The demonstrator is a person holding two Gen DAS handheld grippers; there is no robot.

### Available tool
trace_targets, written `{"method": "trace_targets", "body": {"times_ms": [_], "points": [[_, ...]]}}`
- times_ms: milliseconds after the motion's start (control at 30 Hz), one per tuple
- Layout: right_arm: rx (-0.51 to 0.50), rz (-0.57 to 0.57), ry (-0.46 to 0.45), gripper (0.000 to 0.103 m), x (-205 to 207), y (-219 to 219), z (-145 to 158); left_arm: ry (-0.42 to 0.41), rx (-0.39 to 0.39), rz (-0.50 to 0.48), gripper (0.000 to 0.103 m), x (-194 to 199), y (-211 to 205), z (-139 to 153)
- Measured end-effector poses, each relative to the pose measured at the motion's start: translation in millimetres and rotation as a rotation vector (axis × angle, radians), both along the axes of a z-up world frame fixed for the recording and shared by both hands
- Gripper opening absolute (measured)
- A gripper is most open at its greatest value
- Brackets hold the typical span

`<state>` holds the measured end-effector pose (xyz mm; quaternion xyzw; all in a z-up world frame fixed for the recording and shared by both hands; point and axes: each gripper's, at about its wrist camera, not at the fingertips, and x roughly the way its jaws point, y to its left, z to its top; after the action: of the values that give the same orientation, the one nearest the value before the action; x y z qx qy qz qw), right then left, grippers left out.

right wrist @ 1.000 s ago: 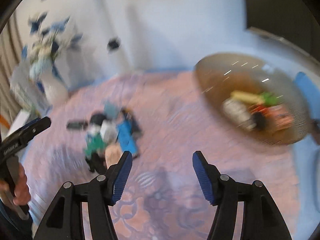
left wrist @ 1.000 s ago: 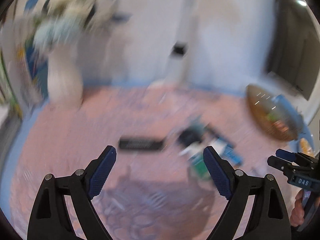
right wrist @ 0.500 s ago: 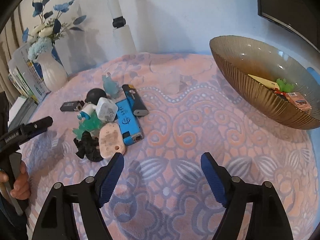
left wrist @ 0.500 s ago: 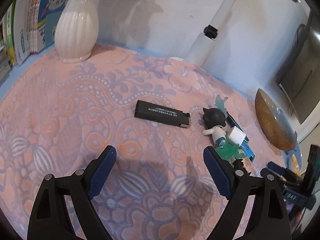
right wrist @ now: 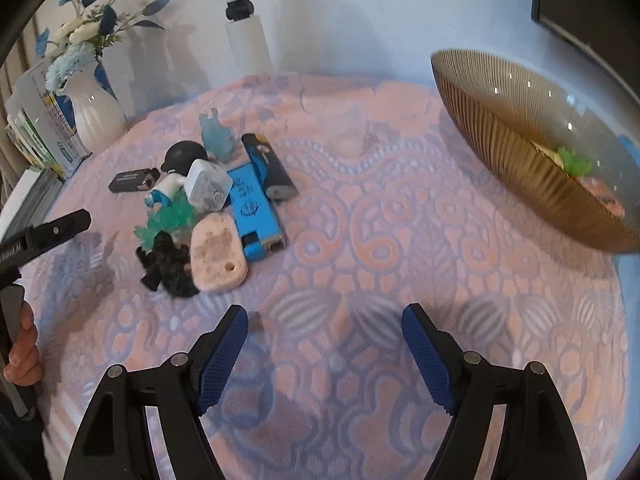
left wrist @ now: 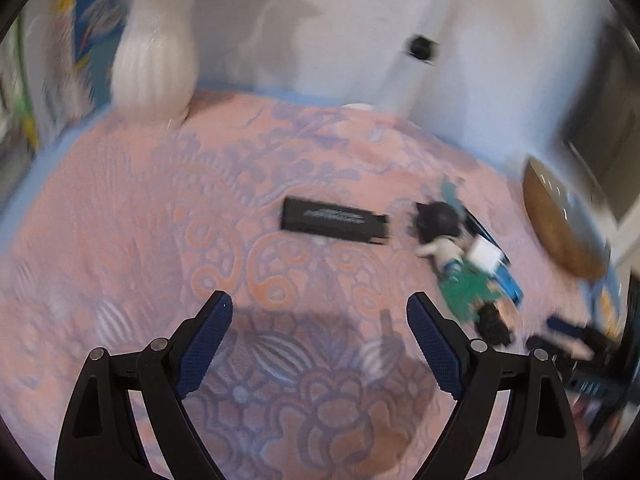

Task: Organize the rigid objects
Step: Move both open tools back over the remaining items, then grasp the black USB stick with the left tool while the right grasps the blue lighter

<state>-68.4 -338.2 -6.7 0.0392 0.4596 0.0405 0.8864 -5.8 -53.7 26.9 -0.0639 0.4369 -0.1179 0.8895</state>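
A pile of small things lies on the pink patterned cloth [right wrist: 400, 240]: a blue lighter [right wrist: 254, 210], a black lighter [right wrist: 270, 166], a white charger cube [right wrist: 208, 191], a pink oval tag [right wrist: 216, 254], a green crystal toy [right wrist: 168, 220], a black figure [right wrist: 166, 266] and a helmeted figurine [right wrist: 180, 168]. A black USB stick [left wrist: 334, 226] lies apart, just beyond my left gripper [left wrist: 320, 306], which is open and empty. My right gripper [right wrist: 324, 320] is open and empty, near and right of the pile. A ribbed brown bowl [right wrist: 520, 168] holds several items.
A white vase [right wrist: 98, 116] with blue flowers and a row of books [right wrist: 36, 128] stand at the far left. A white pole [right wrist: 244, 32] rises at the back wall. A dark screen [right wrist: 580, 12] hangs at the upper right. A hand [right wrist: 22, 344] holds the left gripper.
The right gripper's jaws have widened and it has dropped closer to the cloth, with the pile larger in its view. The left view has tipped down slightly and blurred again.
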Motion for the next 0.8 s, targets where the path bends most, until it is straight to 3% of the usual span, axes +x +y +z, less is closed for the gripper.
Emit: {"method": "trace_targets", "body": {"times_ms": [100, 133, 167, 233, 300, 400, 567, 800], "points": [[0.032, 0.003, 0.087, 0.078, 6, -4, 6, -0.067, 0.117, -0.113, 0.089, -4, -12, 24], [0.054, 0.004, 0.092, 0.073, 10, -7, 10, -0.091, 0.171, -0.162, 0.091, -2, -17, 30], [0.065, 0.01, 0.075, 0.061, 12, -7, 14, -0.113, 0.221, -0.199, 0.091, 0, -20, 34], [0.043, 0.023, 0.041, 0.055, 19, -4, 20, -0.152, 0.33, -0.26, 0.091, 9, -26, 35], [0.033, 0.029, 0.029, 0.054, 28, 1, 21, -0.145, 0.391, -0.303, 0.091, 25, -27, 26], [0.095, 0.06, 0.014, 0.051, 40, 9, 18, -0.093, 0.394, -0.369, 0.091, 52, -22, 7], [0.089, 0.076, 0.009, 0.051, 58, 25, 10, -0.048, 0.327, -0.439, 0.091, 81, -16, -10], [0.036, 0.056, -0.014, 0.049, 75, 38, 10, -0.03, 0.298, -0.506, 0.089, 92, -40, -24]]}}
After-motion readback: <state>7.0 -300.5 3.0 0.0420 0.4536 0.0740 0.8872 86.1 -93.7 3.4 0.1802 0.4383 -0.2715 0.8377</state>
